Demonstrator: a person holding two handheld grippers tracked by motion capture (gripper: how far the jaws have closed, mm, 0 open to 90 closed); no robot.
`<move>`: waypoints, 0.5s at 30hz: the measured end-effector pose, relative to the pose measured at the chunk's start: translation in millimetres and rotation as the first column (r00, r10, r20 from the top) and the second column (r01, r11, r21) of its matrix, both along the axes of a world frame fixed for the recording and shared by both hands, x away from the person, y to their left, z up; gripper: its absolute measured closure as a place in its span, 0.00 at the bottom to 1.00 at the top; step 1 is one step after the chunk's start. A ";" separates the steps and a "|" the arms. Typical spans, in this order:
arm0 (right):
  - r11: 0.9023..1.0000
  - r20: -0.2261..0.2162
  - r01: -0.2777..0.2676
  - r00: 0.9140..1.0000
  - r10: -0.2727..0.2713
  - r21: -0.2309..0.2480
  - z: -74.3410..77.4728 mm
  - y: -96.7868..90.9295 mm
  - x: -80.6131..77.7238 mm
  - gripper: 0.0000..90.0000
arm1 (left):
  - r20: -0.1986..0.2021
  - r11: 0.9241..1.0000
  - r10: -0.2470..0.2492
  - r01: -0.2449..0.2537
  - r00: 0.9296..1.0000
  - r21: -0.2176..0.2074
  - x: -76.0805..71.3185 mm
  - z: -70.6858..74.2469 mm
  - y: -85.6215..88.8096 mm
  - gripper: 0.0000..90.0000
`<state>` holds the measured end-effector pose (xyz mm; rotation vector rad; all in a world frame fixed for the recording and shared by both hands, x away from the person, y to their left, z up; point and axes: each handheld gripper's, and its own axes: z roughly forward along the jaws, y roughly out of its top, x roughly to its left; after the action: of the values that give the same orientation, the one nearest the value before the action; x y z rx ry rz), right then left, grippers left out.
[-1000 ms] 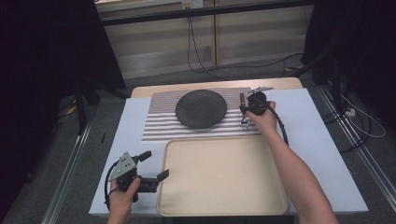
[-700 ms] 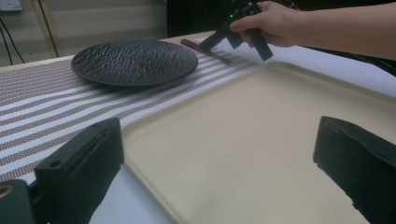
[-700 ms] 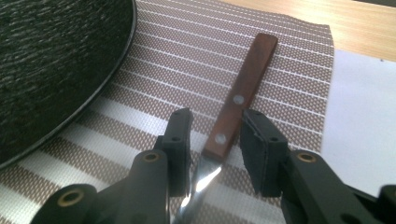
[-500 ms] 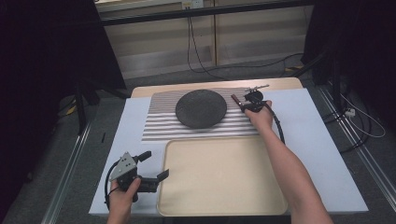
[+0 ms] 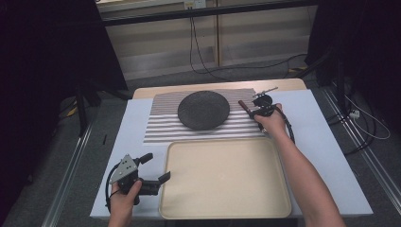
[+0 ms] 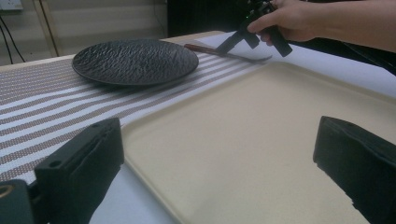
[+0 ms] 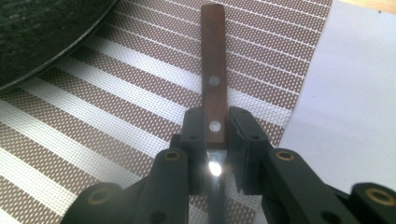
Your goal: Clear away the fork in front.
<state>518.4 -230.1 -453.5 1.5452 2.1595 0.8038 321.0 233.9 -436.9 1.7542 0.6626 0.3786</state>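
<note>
A knife [image 7: 213,70] with a brown wooden handle lies low over the striped placemat [image 5: 161,127], right of the black textured plate [image 5: 204,109]. My right gripper [image 5: 254,111] is shut on the knife where handle meets blade; the handle points away toward the plate's far side. From the left gripper view the knife [image 6: 219,52] rests flat by the plate [image 6: 135,60]. My left gripper [image 5: 157,166] stands open at the front left corner of the beige tray [image 5: 227,179], nothing between its jaws.
The placemat and tray sit on a pale blue table cover [image 5: 321,142]. The tray [image 6: 261,126] holds nothing. Cables [image 5: 203,52] run across the floor beyond the table's far edge, and dark stands flank both sides.
My right hand has turned and shifted slightly toward me, bringing the knife down flat by the plate. The left gripper has stayed put.
</note>
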 end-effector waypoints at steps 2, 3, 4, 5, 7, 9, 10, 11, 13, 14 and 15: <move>1.000 0.015 0.000 1.000 0.001 -0.028 -0.7 3.2 -0.2 0.85 | 0.001 1.000 -0.001 0.001 1.000 0.000 0.4 0.1 0.0 0.02; 0.999 0.028 0.004 1.000 -0.003 -0.039 -1.9 5.7 1.1 0.86 | -0.001 1.000 -0.005 0.005 1.000 -0.003 0.7 0.1 -0.5 0.02; 0.999 0.014 0.004 1.000 -0.003 -0.043 -1.0 6.2 2.0 0.86 | 0.000 1.000 -0.003 0.003 1.000 -0.003 0.9 0.0 -0.7 0.02; 0.999 0.008 0.009 1.000 -0.009 -0.033 -0.9 5.8 2.4 0.86 | 0.000 1.000 -0.002 0.002 1.000 -0.006 2.1 -0.2 -1.1 0.02; 0.999 0.005 0.011 1.000 -0.011 -0.032 -0.8 5.7 2.7 0.86 | 0.000 1.000 0.001 -0.001 1.000 -0.012 3.0 -0.3 -1.1 0.02; 0.999 -0.017 0.007 1.000 -0.008 -0.033 0.8 5.7 5.4 0.87 | -0.001 1.000 0.009 -0.009 1.000 -0.014 5.0 0.0 -1.8 0.02; 0.999 -0.017 0.007 1.000 -0.008 -0.033 0.8 5.7 5.4 0.87 | -0.001 1.000 0.009 -0.009 1.000 -0.014 5.0 0.0 -1.8 0.02; 1.000 -0.035 0.000 0.999 0.000 -0.005 1.2 1.5 7.7 0.87 | 0.002 1.000 0.007 -0.007 1.000 -0.012 5.5 0.3 -2.0 0.02; 1.000 -0.041 0.001 0.999 0.000 0.016 0.9 -0.7 8.4 0.87 | 0.002 1.000 0.003 -0.003 1.000 -0.006 5.6 0.5 -2.5 0.02; 0.999 -0.046 -0.004 0.999 0.006 0.032 0.9 -2.7 8.8 0.87 | 0.000 1.000 0.003 -0.003 1.000 -0.004 5.3 0.5 -2.4 0.03; 0.999 -0.046 -0.004 0.999 0.006 0.032 0.9 -2.7 8.8 0.87 | 0.000 1.000 0.002 -0.002 1.000 -0.004 5.0 0.3 -2.6 0.03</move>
<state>527.2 -232.9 -452.6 1.5895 2.1946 0.8153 326.0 231.4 -436.6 1.7502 0.6654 0.3786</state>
